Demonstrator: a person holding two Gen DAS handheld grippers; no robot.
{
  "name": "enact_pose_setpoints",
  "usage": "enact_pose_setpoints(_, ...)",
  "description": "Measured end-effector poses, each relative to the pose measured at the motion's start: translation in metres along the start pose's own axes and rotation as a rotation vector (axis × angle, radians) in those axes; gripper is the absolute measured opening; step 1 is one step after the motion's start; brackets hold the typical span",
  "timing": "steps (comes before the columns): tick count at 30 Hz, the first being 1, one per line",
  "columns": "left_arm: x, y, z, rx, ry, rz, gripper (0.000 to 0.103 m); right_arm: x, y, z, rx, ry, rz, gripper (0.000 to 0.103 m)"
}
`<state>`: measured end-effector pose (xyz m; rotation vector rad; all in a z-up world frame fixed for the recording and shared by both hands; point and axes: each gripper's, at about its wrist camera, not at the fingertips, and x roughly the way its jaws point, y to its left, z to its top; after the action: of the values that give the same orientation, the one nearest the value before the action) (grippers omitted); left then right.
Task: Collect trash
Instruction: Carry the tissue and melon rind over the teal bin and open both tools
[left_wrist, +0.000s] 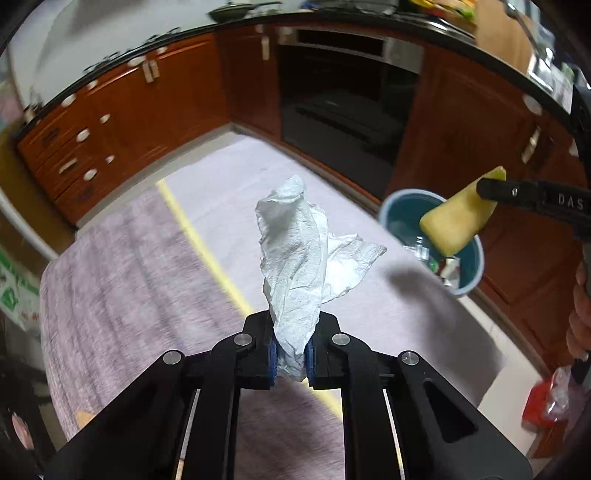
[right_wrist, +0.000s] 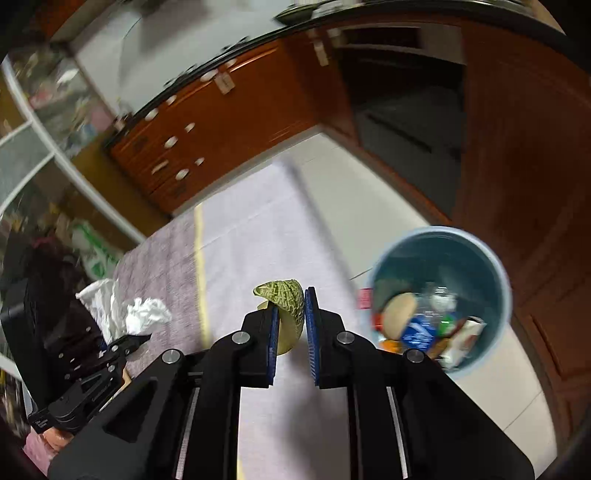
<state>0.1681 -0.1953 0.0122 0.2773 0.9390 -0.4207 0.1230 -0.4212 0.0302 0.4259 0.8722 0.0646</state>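
Observation:
In the left wrist view my left gripper is shut on a crumpled white paper towel that sticks up from the blue pads, above the floor mat. At the right edge my right gripper holds a yellow melon rind over the near rim of a teal trash bin. In the right wrist view my right gripper is shut on the netted green melon rind. The trash bin stands on the floor to the right, with several pieces of trash inside. My left gripper with the paper towel is at the left.
A purple floor mat with a yellow stripe covers the kitchen floor. Brown cabinets and a dark oven line the far wall. A red package lies on the floor at the lower right. A person's hand is at the right edge.

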Motion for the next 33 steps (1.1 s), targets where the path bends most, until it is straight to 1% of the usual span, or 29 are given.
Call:
enact_pose_setpoints(5,0.021,-0.052,0.016,0.073,0.026,-0.037,0.011,-0.017,-0.068,-0.001,0.099,-0.025,-0.054,0.013)
enact_pose_setpoints(8,0.036,-0.08,0.025,0.103,0.043,-0.068,0.011,-0.019,-0.1,-0.004,0.143,-0.02,-0.072,0.013)
enact_pose_setpoints(11,0.051,-0.104,0.035,0.135,0.059,-0.088,0.011,-0.016,-0.124,-0.008,0.173,-0.005,-0.082,0.013)
enact_pose_setpoints(19,0.102,-0.153,0.049,0.186,0.129,-0.128,0.012,0.007,-0.164,-0.015,0.219,0.059,-0.103,0.013)
enact_pose_setpoints(24,0.135,-0.165,0.057,0.196,0.175,-0.138,0.013,0.031,-0.175,-0.018,0.231,0.112,-0.112,0.013)
enact_pose_setpoints(25,0.14,-0.166,0.058,0.198,0.183,-0.141,0.014,0.034,-0.177,-0.018,0.234,0.119,-0.111,0.013)
enact_pose_setpoints(27,0.148,-0.168,0.057,0.2,0.195,-0.137,0.027,0.045,-0.178,-0.018,0.237,0.136,-0.11,0.013)
enact_pose_setpoints(28,0.151,-0.169,0.059,0.201,0.196,-0.132,0.039,0.048,-0.178,-0.018,0.237,0.143,-0.109,0.013)
enact_pose_setpoints(29,0.153,-0.169,0.06,0.202,0.192,-0.123,0.048,0.054,-0.179,-0.018,0.237,0.151,-0.105,0.013)
enact_pose_setpoints(30,0.155,-0.168,0.06,0.202,0.182,-0.112,0.05,0.057,-0.179,-0.018,0.238,0.157,-0.102,0.013)
enact_pose_setpoints(31,0.155,-0.168,0.06,0.2,0.18,-0.107,0.054,0.06,-0.178,-0.018,0.238,0.163,-0.1,0.013)
enact_pose_setpoints(33,0.158,-0.165,0.061,0.192,0.183,-0.109,0.056,0.068,-0.177,-0.017,0.238,0.174,-0.091,0.014)
